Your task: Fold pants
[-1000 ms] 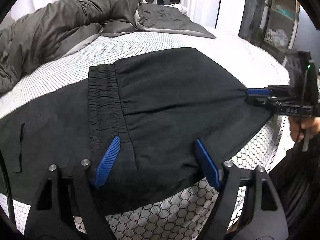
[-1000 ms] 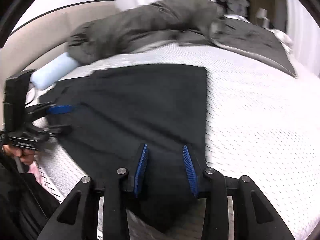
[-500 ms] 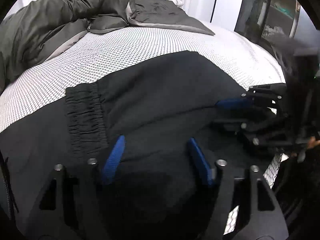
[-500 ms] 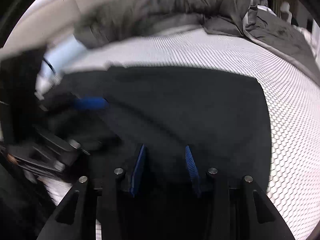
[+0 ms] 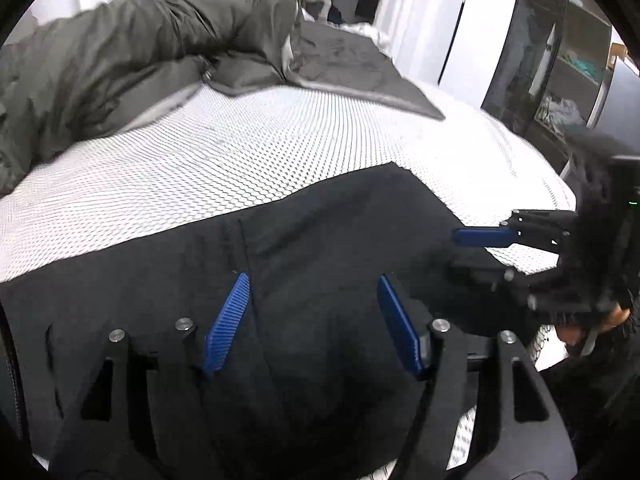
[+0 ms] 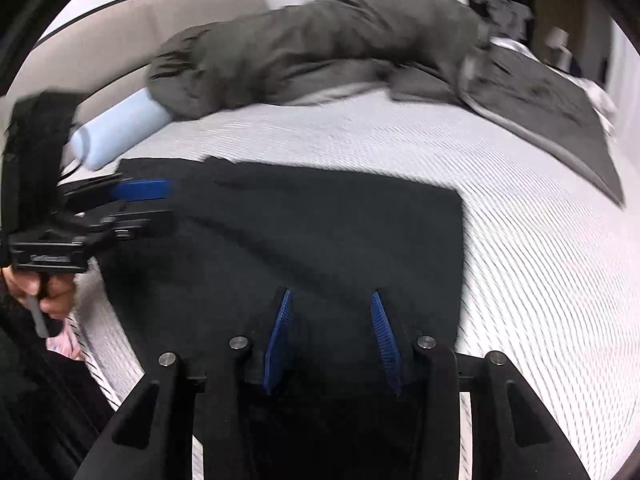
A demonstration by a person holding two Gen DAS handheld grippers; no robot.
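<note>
Over the black pants (image 5: pixel 320 240), both grippers gape, left (image 5: pixel 312 292) widening, seemingly holding nothing.

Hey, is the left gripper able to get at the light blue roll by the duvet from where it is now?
Probably not directly: the light blue roll lies beyond the black pants, and the left gripper hangs over the pants' near edge, jaws opening.

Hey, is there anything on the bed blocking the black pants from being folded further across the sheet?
Nothing visible does. The white sheet beyond the black pants lies bare; the grey duvet and pale blue bolster sit farther back, apart from the pants.
</note>
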